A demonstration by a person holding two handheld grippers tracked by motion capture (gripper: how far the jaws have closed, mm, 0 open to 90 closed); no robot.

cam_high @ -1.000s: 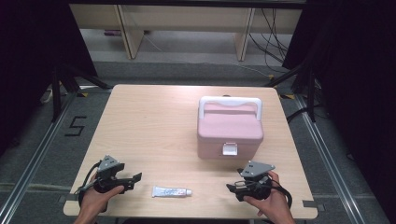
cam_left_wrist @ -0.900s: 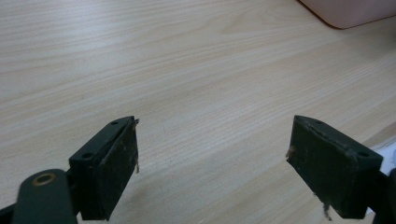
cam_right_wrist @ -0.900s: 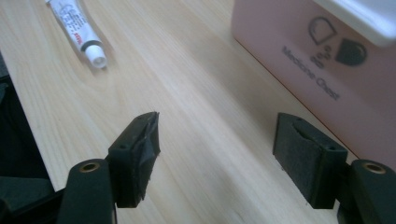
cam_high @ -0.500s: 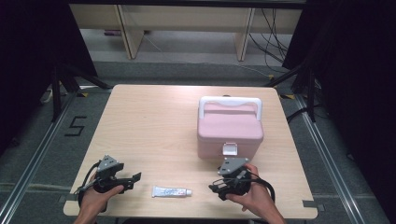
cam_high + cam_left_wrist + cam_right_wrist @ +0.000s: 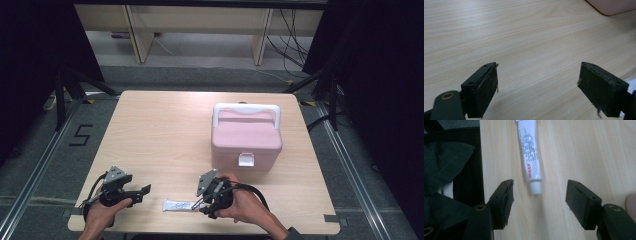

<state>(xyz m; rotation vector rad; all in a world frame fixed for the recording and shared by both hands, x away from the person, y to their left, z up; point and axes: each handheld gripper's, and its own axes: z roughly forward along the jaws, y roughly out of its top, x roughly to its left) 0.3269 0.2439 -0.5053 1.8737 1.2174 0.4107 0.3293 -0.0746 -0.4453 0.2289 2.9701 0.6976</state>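
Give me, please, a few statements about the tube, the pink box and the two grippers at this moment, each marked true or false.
1. The white tube lies flat on the table. True.
2. The right gripper is clamped on the tube. False: its jaws stand apart just short of the tube's cap end, touching nothing, though they have just been closing.
3. The pink box has its lid open. False: the lid is down and the white handle lies flat on it.
4. The left gripper holds nothing between its jaws. True.
5. The tube rests on top of the box. False: it lies near the table's front edge.
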